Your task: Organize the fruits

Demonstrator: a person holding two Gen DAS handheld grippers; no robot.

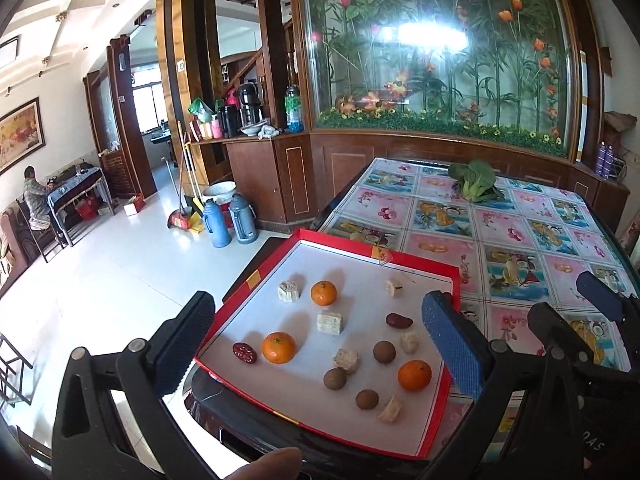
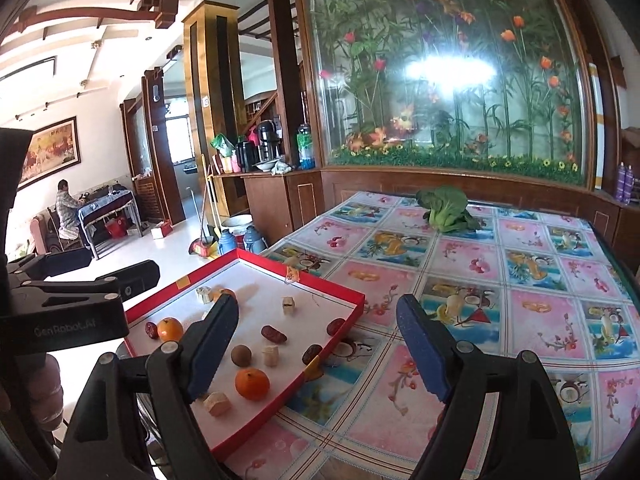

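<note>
A red-rimmed tray (image 1: 448,344) with a white floor sits at the table's near left corner; it also shows in the right wrist view (image 2: 344,300). It holds three oranges (image 1: 279,347), several brown longans (image 1: 384,352), red dates (image 1: 399,321) and pale cut chunks (image 1: 329,322). My left gripper (image 1: 316,344) is open and empty above the tray. My right gripper (image 2: 316,348) is open and empty over the tray's right rim. Two dates (image 2: 312,354) lie at that rim. An orange (image 2: 252,384) lies near the right gripper's left finger.
The table (image 2: 520,320) has a patterned fruit cloth. A green leafy vegetable (image 2: 448,210) lies at its far side. Behind it stands a wooden cabinet with a glass flower panel (image 2: 440,80). The tiled floor (image 1: 100,280) lies left, with flasks, brooms and a seated person.
</note>
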